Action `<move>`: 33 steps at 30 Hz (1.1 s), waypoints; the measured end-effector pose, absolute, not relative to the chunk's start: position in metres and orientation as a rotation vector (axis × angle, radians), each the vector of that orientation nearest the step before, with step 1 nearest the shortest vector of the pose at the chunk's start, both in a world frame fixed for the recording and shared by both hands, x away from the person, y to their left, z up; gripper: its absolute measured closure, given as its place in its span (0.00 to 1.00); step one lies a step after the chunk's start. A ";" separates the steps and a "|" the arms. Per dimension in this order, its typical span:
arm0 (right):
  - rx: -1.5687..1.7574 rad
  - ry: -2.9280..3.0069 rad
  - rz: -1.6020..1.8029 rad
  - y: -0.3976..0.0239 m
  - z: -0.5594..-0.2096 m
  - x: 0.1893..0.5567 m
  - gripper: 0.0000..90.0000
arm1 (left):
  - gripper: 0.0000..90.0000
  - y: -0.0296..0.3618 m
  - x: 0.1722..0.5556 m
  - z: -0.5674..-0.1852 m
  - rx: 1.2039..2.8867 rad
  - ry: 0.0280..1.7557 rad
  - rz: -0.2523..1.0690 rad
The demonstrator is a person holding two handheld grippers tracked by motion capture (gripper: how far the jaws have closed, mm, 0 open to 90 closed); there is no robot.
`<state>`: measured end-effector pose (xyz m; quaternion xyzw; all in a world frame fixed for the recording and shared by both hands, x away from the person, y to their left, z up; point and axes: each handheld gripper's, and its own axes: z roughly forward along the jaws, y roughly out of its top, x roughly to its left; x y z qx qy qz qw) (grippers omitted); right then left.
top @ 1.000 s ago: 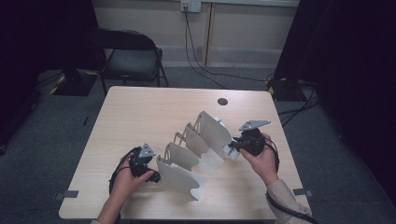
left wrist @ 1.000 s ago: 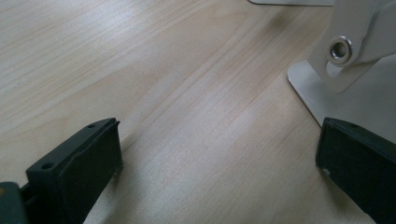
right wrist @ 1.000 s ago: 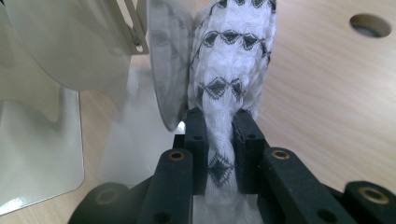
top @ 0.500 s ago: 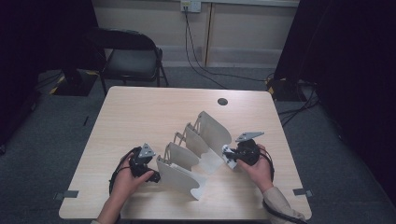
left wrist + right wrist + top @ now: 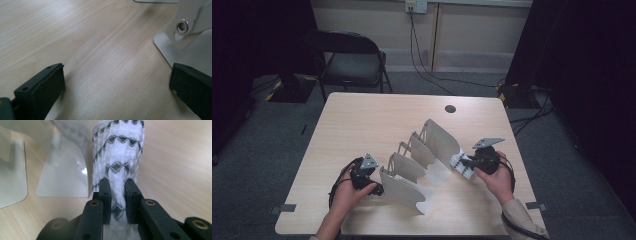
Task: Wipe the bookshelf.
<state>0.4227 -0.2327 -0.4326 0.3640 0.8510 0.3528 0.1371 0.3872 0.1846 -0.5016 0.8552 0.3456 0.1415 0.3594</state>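
Note:
A white metal rack (image 5: 432,145) with several curved upright dividers stands on the wooden table (image 5: 377,120). My right gripper (image 5: 464,163) is at the rack's right end, shut on a white knitted cloth with black diamond patterning (image 5: 458,163). In the right gripper view the cloth (image 5: 117,157) runs up from between the jaws of the right gripper (image 5: 117,186), with a shiny rack plate (image 5: 63,175) just left of it. My left gripper (image 5: 378,188) rests at the rack's near left end. In the left gripper view the left gripper (image 5: 117,75) stands open over bare wood, beside the rack's base (image 5: 190,47).
A black chair (image 5: 352,60) stands behind the table's far left corner. A small dark round cap (image 5: 450,108) sits in the tabletop near the far edge. Cables (image 5: 532,120) lie on the grey floor at the right. Dark curtains hang at both sides.
My right gripper has dropped a little and come toward the near edge, with the cloth still in it. The left hand has stayed where it was.

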 end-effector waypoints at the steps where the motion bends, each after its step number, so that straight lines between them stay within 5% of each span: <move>1: 1.042 2.447 1.032 -0.235 -0.424 0.423 0.88 | 0.00 0.185 0.387 -0.502 2.205 0.891 0.365; 14: 0.889 2.383 1.079 -0.215 -0.341 0.435 0.88 | 0.00 0.185 0.387 -0.502 2.205 0.892 0.366; 33: 0.864 2.467 1.083 -0.188 -0.366 0.451 0.88 | 0.00 0.185 0.387 -0.502 2.206 0.892 0.365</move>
